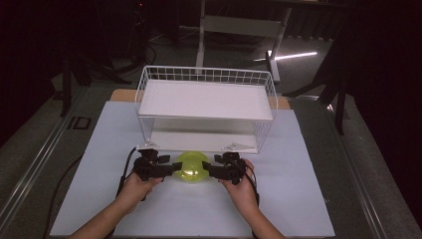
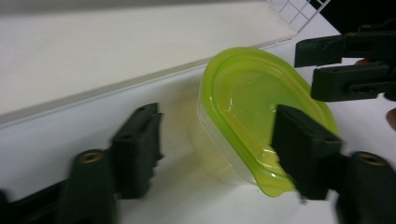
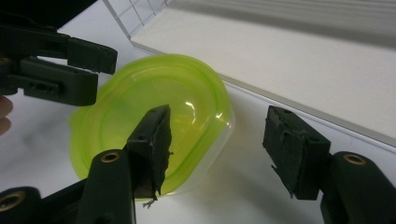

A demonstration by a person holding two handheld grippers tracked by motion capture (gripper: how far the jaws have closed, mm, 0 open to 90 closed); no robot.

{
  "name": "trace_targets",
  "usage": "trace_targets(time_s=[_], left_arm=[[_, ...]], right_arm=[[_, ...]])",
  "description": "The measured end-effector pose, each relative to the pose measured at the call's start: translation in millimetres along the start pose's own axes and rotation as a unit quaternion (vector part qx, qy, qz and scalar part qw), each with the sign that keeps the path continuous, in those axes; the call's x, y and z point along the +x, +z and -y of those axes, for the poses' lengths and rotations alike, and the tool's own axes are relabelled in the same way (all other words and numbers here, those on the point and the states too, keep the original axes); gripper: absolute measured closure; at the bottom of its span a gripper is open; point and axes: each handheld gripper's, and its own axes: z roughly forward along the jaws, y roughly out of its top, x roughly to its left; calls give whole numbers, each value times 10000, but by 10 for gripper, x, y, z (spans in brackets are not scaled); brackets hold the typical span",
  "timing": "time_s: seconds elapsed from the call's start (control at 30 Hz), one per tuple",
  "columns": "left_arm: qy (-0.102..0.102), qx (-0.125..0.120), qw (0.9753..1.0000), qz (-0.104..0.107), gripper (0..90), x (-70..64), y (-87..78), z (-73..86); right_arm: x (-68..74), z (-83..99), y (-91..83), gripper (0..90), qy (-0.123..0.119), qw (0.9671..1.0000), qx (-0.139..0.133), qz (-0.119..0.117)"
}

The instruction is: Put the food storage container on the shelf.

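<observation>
Both grippers, left (image 1: 171, 171) and right (image 1: 208, 169), flank the round clear plastic container with a lime-green lid (image 1: 192, 167) before the white wire shelf rack (image 1: 206, 107), jaws wide; closing on it likely comes next.

The room around is very dark, almost black, and only the table (image 1: 298, 209) is lit, evenly from above. On the floor behind, one bright strip of light (image 1: 293, 56) makes glare. Shadows on the table are soft and short. In the high view the picture is a little grainy but sharp enough. In both gripper views the near black jaws are blurred, and the green lid (image 3: 154, 107) carries small white reflections. The white shelf (image 2: 116, 51) looks slightly overexposed.
</observation>
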Motion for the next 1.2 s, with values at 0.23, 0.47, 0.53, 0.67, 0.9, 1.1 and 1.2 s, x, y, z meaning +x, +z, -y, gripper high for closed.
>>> trace_targets(time_s=[0.23,0.47,0.53,0.67,0.9,1.1,1.2], left_arm=[[-32,162,9995,271,597,6,34,26],[-113,278,9993,242,629,-37,18,20],[-143,262,9993,239,637,-50,11,31],[-186,244,9993,223,655,-94,-9,53],[-105,337,9988,345,698,-183,-63,109],[9,320,9992,242,722,-251,-101,166],[40,288,9993,220,734,-266,-114,178]], right_arm=[[-1,38,30,492,64,9998,195,24],[16,37,18,586,237,9994,247,-43],[32,44,10,615,238,9994,230,-71],[46,60,-14,645,294,9992,257,-111],[132,106,-87,695,303,9992,245,-26],[179,135,-135,714,206,9994,267,-45],[192,150,-149,720,163,9995,257,-53]])
